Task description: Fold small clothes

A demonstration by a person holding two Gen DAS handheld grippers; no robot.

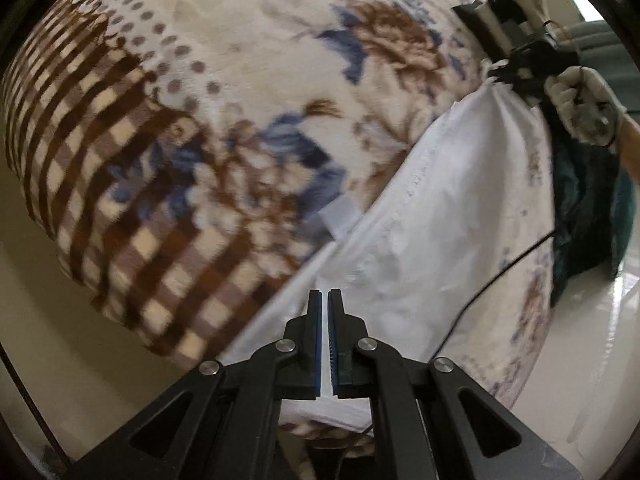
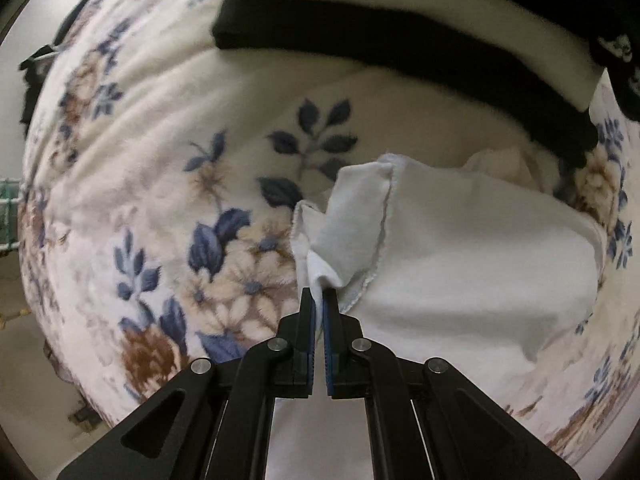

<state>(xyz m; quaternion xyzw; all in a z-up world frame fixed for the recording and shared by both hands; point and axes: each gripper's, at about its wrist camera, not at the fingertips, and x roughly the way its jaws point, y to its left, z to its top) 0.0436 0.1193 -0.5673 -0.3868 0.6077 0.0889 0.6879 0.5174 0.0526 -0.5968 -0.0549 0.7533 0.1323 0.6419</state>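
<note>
1. White garment (image 1: 440, 216) lies stretched across a floral blanket (image 1: 224, 80), held at two ends.
2. Left gripper (image 1: 325, 296): fingers clenched on the garment's near edge.
3. Right gripper (image 2: 319, 294): fingers clenched on a bunched, hemmed corner of the garment (image 2: 460, 264).
4. In the left view, a gloved hand (image 1: 586, 108) carries the right gripper at the far right.

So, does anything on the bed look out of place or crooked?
The white garment is bunched at the corner pinched by the right gripper, its seamed edge folded over unevenly. Nothing looks spilled or damaged.
</note>
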